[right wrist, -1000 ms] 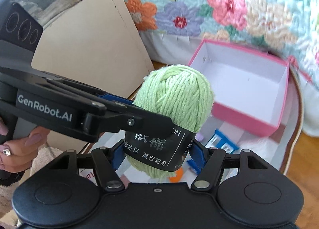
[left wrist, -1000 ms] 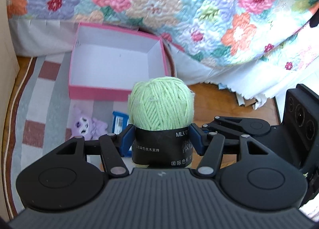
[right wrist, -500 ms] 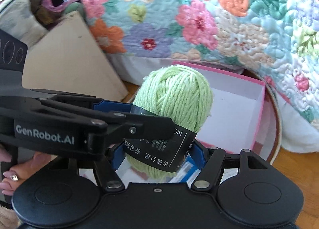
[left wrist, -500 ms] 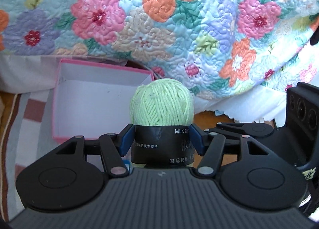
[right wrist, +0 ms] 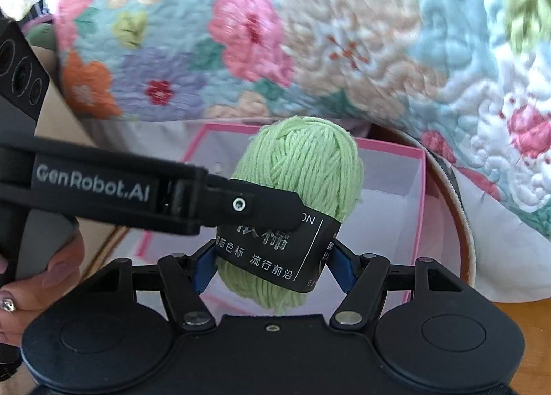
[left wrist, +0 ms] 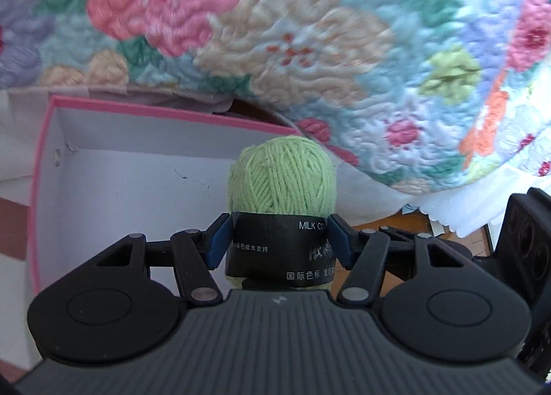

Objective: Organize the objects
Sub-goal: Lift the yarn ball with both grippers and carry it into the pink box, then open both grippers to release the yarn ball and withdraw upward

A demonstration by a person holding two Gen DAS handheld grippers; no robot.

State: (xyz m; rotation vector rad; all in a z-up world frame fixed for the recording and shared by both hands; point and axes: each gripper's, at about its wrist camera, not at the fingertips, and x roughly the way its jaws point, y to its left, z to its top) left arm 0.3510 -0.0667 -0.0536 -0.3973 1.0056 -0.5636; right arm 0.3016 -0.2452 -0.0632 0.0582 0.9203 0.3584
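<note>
A light green yarn ball [left wrist: 282,178] with a black paper band is held over the white inside of an open pink box [left wrist: 120,209]. My left gripper [left wrist: 279,240] is shut on the band, its blue pads pressing both sides. The right gripper [right wrist: 272,257] also grips the same yarn ball [right wrist: 303,161] across the band. In the right wrist view one left finger [right wrist: 261,205] lies across the band from the left, and the pink box [right wrist: 418,188] sits right behind and below the ball. The right gripper's body [left wrist: 523,250] shows at the left wrist view's right edge.
A floral quilt [left wrist: 310,33] hangs just behind the box and fills the upper half of both views. A brown curved rim [right wrist: 463,223] runs along the box's right side. Wood floor [left wrist: 389,219] lies to the right. A person's hand [right wrist: 51,274] holds the left gripper.
Both grippers have carried the yarn ball forward and down towards the pink box. The box now lies directly beneath the ball, and the quilt looms much closer. The small toys on the rug have left view.
</note>
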